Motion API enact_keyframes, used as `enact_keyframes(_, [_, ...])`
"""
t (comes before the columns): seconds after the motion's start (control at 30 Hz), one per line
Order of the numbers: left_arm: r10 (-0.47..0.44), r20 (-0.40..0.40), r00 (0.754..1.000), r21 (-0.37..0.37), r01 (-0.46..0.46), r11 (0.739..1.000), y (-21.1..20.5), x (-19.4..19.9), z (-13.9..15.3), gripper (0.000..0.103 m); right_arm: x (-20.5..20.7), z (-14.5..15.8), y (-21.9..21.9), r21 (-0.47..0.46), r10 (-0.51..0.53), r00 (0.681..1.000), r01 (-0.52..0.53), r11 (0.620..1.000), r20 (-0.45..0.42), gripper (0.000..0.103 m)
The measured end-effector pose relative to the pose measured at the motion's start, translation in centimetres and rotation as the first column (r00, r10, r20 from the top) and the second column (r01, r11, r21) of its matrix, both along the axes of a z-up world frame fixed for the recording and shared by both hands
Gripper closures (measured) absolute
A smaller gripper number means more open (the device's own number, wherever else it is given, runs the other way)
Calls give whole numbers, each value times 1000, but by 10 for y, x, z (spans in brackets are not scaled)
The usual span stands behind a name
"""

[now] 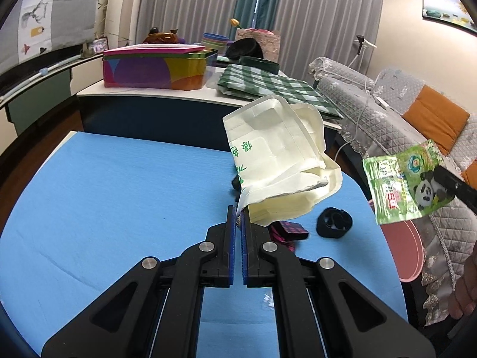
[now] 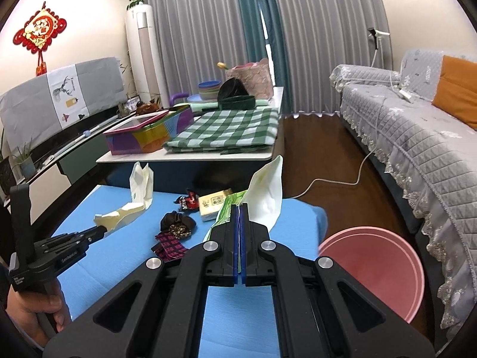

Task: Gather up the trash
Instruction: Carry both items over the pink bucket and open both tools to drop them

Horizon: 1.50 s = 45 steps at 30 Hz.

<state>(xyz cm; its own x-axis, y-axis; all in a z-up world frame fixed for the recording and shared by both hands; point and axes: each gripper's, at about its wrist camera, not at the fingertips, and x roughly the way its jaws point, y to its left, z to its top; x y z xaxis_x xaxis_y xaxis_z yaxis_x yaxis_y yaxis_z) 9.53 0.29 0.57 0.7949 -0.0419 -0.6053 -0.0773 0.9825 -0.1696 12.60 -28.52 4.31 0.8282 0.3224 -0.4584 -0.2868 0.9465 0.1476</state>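
The blue table (image 1: 104, 208) is filling most of both views, its near edge hidden under the black gripper bodies. Beside its right edge on the floor a pink bin (image 2: 375, 265) is sitting, cut off by the table in the right wrist view and mostly hidden in the left wrist view.

The left gripper (image 1: 238, 211) is pinching the lower edge of a cream paper bag (image 1: 277, 161), jaws pressed together on it, and the bag is hanging in the air above the table, blocking whatever lies behind it. The right gripper (image 2: 240, 208) is clamping a green panda wrapper (image 1: 408, 185), which is being held off the table's right side, above the bin; in its own camera only the wrapper's pale back is showing.

Smaller pieces are lying on the table: a pale yellow packet (image 2: 214, 204), a dark crumpled item (image 2: 177, 223) whose nature is hard to make out, a pink-and-black checked wrapper (image 2: 170, 246), partly hidden by the gripper, and a red-and-black wrapper (image 2: 187, 201).

A hand (image 2: 32, 313) is showing at the left edge, cut off.
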Motion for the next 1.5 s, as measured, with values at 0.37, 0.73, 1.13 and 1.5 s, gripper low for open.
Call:
enact_keyframes(0.37, [-52,4,999,9,52,999,-28,0,1,100,-11,4,-40,9,-70,997,70,998,13,102])
enact_keyframes(0.73, [-109,6,994,13,109,994,-56,6,4,100,-14,14,-82,-4,-172,984,172,985,40,102])
enact_keyframes(1.13, [-171,7,985,19,170,985,-89,12,9,100,-7,22,-128,5,-288,956,288,958,49,102])
enact_keyframes(1.5, [-253,-2,968,17,253,967,-140,28,8,100,1,19,-159,0,-370,929,370,929,24,102])
